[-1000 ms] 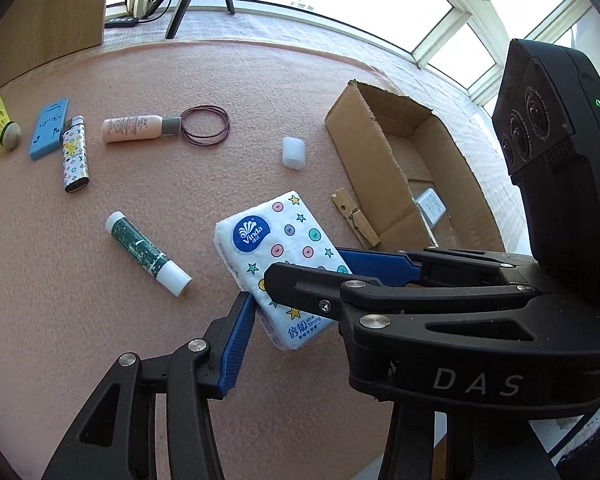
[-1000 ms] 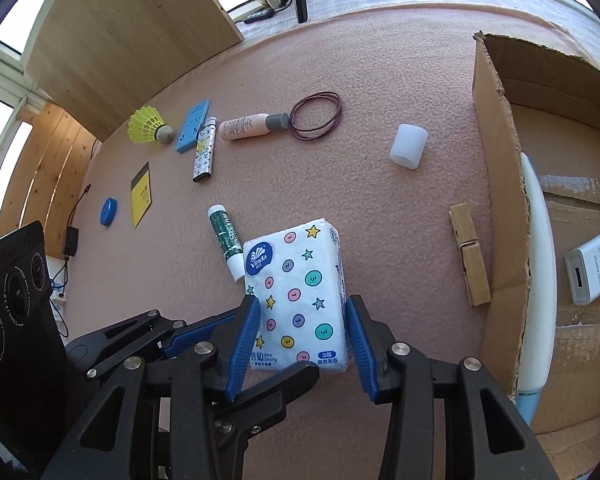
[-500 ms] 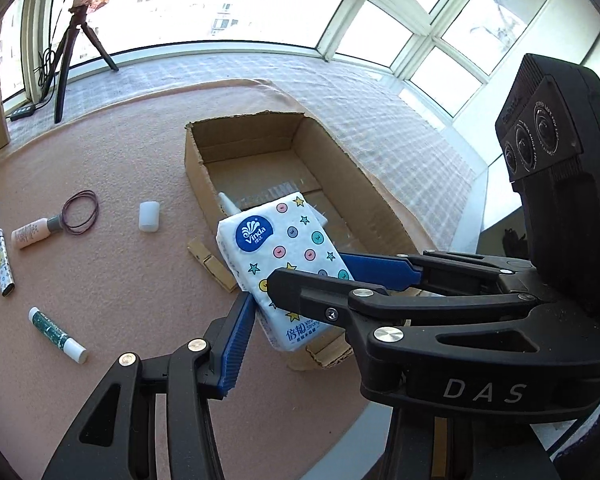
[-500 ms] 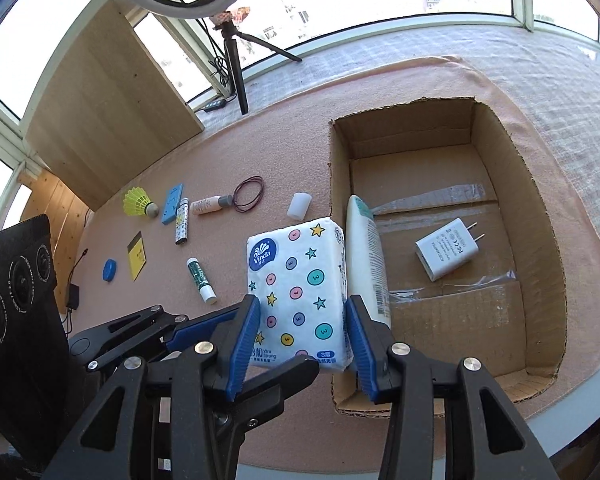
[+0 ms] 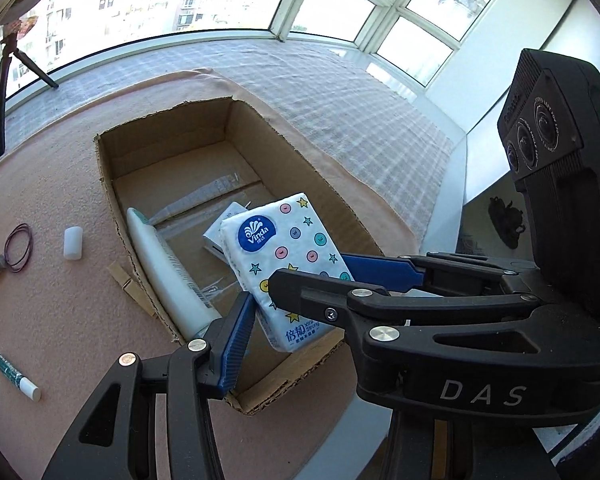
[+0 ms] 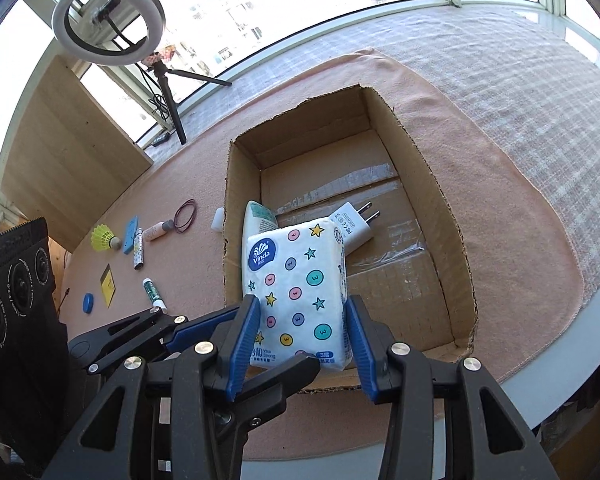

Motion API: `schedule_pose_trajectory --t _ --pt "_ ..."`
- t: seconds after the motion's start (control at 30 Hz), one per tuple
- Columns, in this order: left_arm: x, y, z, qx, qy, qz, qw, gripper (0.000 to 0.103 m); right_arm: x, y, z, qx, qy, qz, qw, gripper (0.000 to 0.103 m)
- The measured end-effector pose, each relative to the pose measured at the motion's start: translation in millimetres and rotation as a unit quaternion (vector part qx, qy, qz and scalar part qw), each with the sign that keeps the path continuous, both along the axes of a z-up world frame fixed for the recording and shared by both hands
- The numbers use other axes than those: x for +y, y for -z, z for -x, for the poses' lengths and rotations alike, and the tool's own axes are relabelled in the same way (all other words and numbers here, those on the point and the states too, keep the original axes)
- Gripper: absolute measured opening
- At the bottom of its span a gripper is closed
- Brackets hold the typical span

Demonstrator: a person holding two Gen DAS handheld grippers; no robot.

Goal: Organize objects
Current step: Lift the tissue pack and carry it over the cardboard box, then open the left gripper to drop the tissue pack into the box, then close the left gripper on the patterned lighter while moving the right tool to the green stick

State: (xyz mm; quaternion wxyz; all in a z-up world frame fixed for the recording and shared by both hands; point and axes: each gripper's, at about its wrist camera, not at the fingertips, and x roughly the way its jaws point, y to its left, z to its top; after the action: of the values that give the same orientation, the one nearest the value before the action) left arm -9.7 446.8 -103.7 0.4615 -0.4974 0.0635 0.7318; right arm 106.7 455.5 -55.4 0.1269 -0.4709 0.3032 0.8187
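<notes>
The table (image 6: 188, 264), covered in a pinkish cloth, carries everything, with a checked cloth (image 6: 540, 92) beyond it toward the windows. On it sits an open cardboard box (image 6: 456, 240), its flaps cut away. Inside the box a white tube (image 5: 168, 272) lies along the left wall and a white charger plug (image 6: 352, 224) rests on the taped floor.

Above the near part of the box hangs the tissue pack (image 6: 296, 284), white with coloured dots and stars and a blue Vinda badge, tilted and partly covering the tube and the plug. Both tongs grip it: the right tongs (image 6: 300, 332) press their blue pads on its two long sides at the near end, and the left tongs (image 5: 296, 300) clamp the same pack crosswise, one blue finger at its lower left edge, the other behind it.

Left of the box, on the cloth, lie a wooden clothespin (image 5: 130, 286) touching the box wall, a small white cylinder (image 5: 73, 242), a loop of dark rubber bands (image 5: 19, 246), a small bottle (image 6: 158, 231), a patterned lighter (image 6: 139, 253), a blue case (image 6: 131, 235), a yellow shuttlecock (image 6: 104, 238), a green-and-white stick (image 5: 15, 375), a yellow card (image 6: 108, 285) and a blue cap (image 6: 87, 303)
</notes>
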Motion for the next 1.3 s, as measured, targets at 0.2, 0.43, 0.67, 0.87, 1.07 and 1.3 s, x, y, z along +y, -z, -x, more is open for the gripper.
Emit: schedule_pose_trajectory --t 0.2,0.43,0.67,0.87,1.07,1.3 --pt "0.9 3.6 6.3 0.008 -0.013 0.022 0.9996 0.074 1.9 -0.6 0.2 0.001 0.001 -0.02 1.0 0.048" --pt "-21.8 -3.2 18.9 0.01 -0.038 0.013 0.9992 0.074 1.7 -8.3 1.4 0.006 0.019 -0.046 0.999 0.064" --pt "-67.7 -17.3 36.8 0.006 -0.091 -0.004 0.9958 0.074 -5.2 -16.6 5.9 0.016 0.021 -0.058 0.998 0.064" --pt "-126.6 -19.1 66.7 0.007 -0.16 0.006 0.987 0.074 -23.4 -32.1 16.9 0.041 -0.003 -0.066 0.997 0.064" --pt "-198.2 -4.1 104.5 -0.002 -0.241 0.037 0.9698 0.074 -50.0 -38.0 37.0 0.057 -0.042 -0.063 0.996 0.064" --pt "-262.4 22.0 149.5 -0.022 -0.312 0.07 0.9473 0.071 -85.7 -28.2 62.2 0.054 -0.091 -0.059 0.993 0.064"
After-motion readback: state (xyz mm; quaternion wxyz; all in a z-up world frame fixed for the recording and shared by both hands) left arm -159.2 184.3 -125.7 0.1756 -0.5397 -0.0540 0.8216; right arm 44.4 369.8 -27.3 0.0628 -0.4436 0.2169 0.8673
